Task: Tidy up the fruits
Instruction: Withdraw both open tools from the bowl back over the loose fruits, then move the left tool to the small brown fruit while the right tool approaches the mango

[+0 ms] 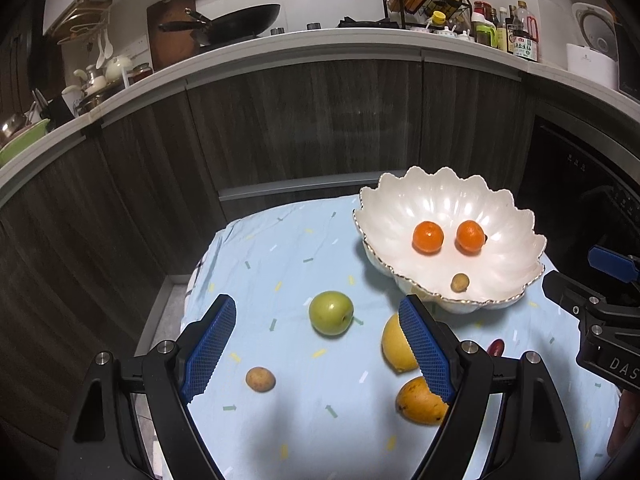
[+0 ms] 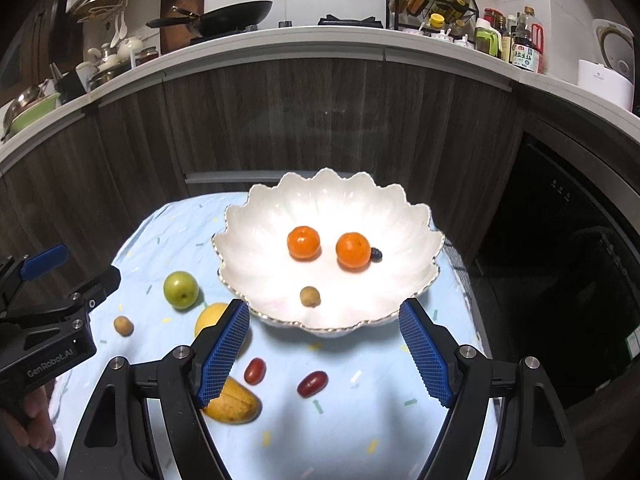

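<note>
A white scalloped bowl [image 1: 384, 216] [image 2: 256, 216] holds two oranges [image 1: 428, 237] [image 2: 303, 243], a small brown longan [image 1: 459, 282] [image 2: 310, 296] and a blueberry [image 2: 376, 254]. On the blue cloth lie a green apple [image 1: 331, 313] [image 2: 181, 290], a second longan [image 1: 260, 379] [image 2: 123, 325], a lemon [image 1: 396, 346] [image 2: 210, 318], a mango [image 1: 420, 400] [image 2: 234, 404] and two red grape tomatoes [image 2: 255, 371] [image 2: 312, 383]. My left gripper [image 1: 316, 340] hangs open above the apple and longan. My right gripper [image 2: 322, 344] is open over the bowl's near rim and the tomatoes.
The small table with its light blue cloth [image 1: 280, 256] [image 2: 360, 420] stands before dark wood cabinets [image 1: 304, 120]. Its left edge drops to the floor. A kitchen counter [image 2: 320, 40] behind carries a wok, bottles and a rice cooker. A dark appliance [image 2: 580, 240] stands at the right.
</note>
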